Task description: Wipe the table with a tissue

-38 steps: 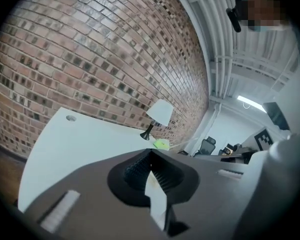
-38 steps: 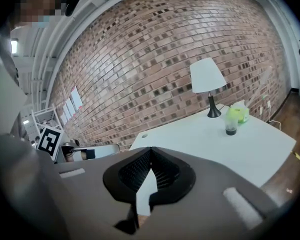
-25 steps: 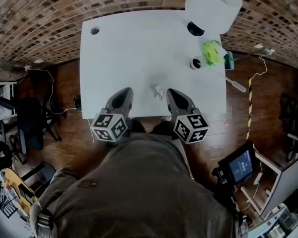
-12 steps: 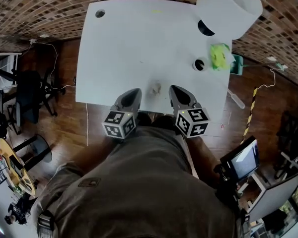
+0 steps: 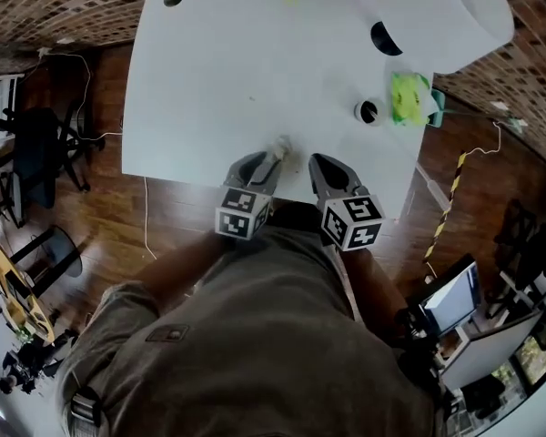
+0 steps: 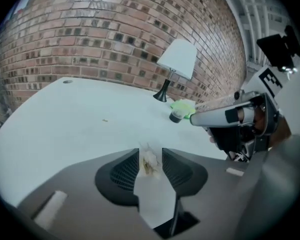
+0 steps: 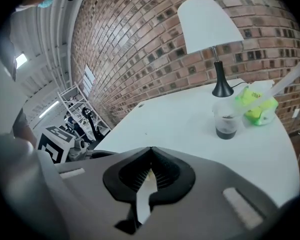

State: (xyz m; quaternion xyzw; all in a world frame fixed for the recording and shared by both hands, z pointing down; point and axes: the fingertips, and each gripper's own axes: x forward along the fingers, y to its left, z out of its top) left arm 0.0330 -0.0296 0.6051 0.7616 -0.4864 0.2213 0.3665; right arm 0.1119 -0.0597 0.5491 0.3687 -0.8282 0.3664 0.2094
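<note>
We see soft, even light, brightest on the white table (image 5: 218, 80); fisheye curvature bends the brick wall (image 6: 115, 39), and frame corners go black.

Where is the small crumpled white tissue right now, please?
The small crumpled white tissue lies near the white table's front edge, between the left claw's opening jaws in the head view, with the right claw just right of it.
</note>
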